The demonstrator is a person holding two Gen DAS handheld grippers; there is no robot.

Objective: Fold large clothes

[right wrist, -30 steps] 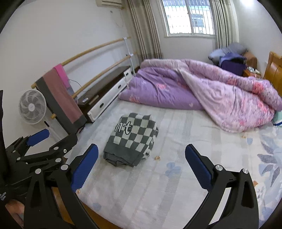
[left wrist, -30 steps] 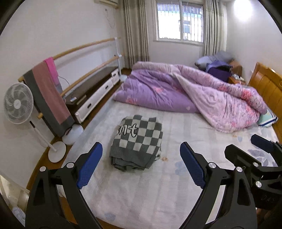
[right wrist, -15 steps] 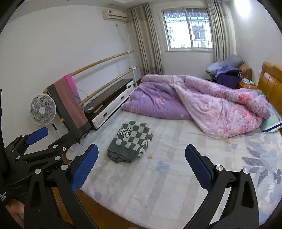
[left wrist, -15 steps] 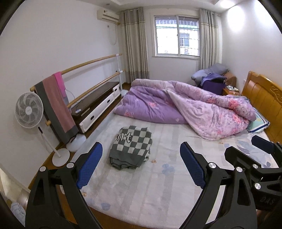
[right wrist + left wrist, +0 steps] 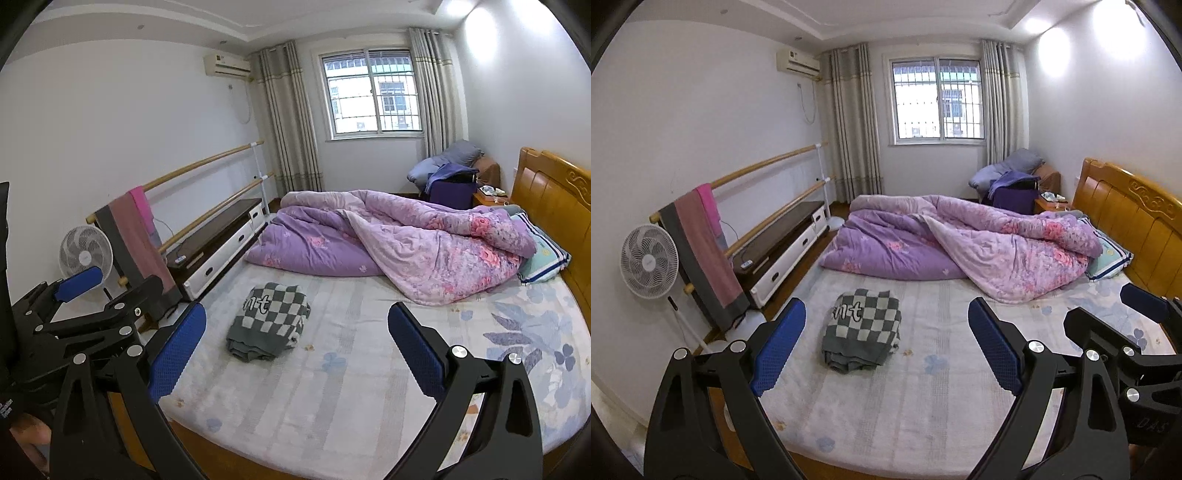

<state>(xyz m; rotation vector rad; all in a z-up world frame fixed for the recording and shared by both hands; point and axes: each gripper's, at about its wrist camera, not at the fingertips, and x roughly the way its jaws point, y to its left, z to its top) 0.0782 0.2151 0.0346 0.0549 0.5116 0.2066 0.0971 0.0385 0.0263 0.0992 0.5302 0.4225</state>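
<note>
I hold my left gripper and right gripper side by side above the bed's near edge, both level, jaws spread wide and empty (blue pads facing inward). The folded sweater lies on the sheet ahead, well apart from both.

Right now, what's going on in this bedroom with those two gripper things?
A person holds a two-finger gripper in each hand above the near edge of the bed. Both the left gripper and the right gripper are open and hold nothing. A grey and white checkered garment lies folded into a compact bundle on the sheet, apart from both grippers. Behind it a purple quilt lies crumpled across the bed. Judging by the bundle, the folding looks finished.
</note>
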